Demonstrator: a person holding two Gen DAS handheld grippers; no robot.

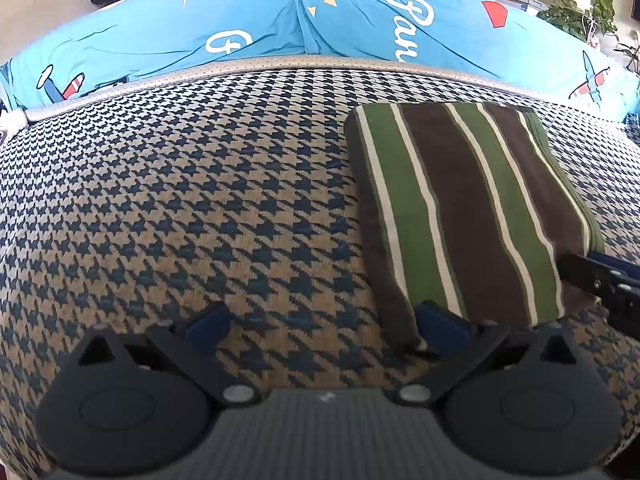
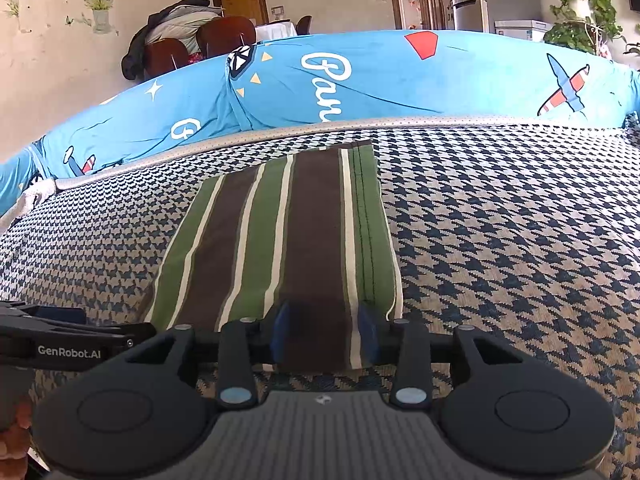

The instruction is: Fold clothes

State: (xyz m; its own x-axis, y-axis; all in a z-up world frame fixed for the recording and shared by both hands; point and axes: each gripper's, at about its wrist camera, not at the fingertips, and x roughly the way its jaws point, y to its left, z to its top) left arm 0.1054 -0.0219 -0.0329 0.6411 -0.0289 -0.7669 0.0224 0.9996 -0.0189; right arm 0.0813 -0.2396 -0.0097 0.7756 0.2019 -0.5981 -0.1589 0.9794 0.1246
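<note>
Left wrist view: folded striped garment (image 1: 460, 208) lies flat on the houndstooth cushion (image 1: 180, 200), toward its right half. Left tool (image 1: 324, 326) stands open and wide — its right pad (image 1: 440, 326) is at the garment's near left corner, left pad over bare cushion, nothing held. Right tool (image 1: 600, 280) enters from the right at the near right corner.

Right wrist view: right tool (image 2: 325, 334) has its pads either side of the garment's (image 2: 288, 232) near edge — partly open, contact not clear. A grey piped edge (image 2: 240, 138) bounds the cushion at the far side; a blue printed bolster (image 2: 400, 80) rises directly behind it. Open cushion lies left and right of the garment. Chairs (image 2: 224, 36) and potted plant (image 2: 580, 16) are well beyond.
</note>
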